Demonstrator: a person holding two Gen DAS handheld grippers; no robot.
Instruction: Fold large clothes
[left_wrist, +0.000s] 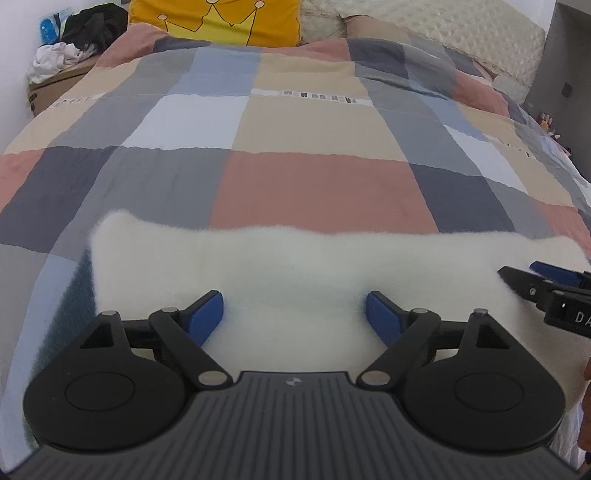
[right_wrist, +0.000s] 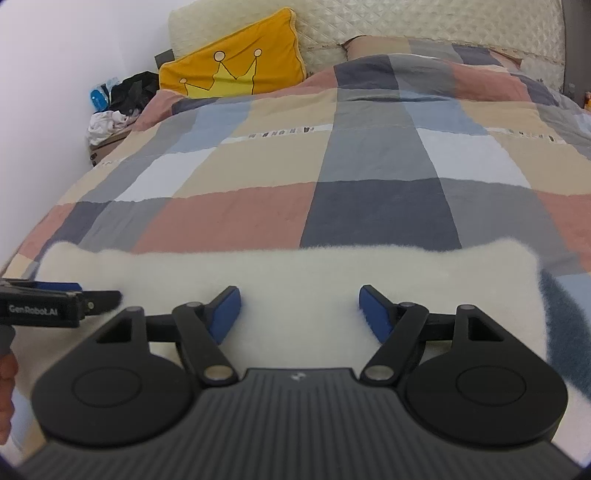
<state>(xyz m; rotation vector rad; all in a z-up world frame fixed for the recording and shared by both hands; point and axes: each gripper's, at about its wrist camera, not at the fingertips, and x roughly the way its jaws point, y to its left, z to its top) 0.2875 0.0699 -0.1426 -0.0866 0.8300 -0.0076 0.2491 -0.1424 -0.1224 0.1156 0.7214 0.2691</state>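
Note:
A fluffy white garment (left_wrist: 295, 266) lies across the near end of the bed as a wide flat band; it also shows in the right wrist view (right_wrist: 295, 273). My left gripper (left_wrist: 294, 308) is open, its blue fingertips spread just above the garment's near part. My right gripper (right_wrist: 300, 304) is open in the same way over the garment further right. The right gripper shows at the right edge of the left wrist view (left_wrist: 532, 275), and the left gripper shows at the left edge of the right wrist view (right_wrist: 92, 291). Neither holds fabric.
The garment rests on a checked quilt (left_wrist: 314, 147) covering the bed. A yellow crown pillow (left_wrist: 218, 18) and cream headboard (right_wrist: 424, 22) stand at the far end. A pile of clothes (left_wrist: 70, 44) sits on a box at the far left by the wall.

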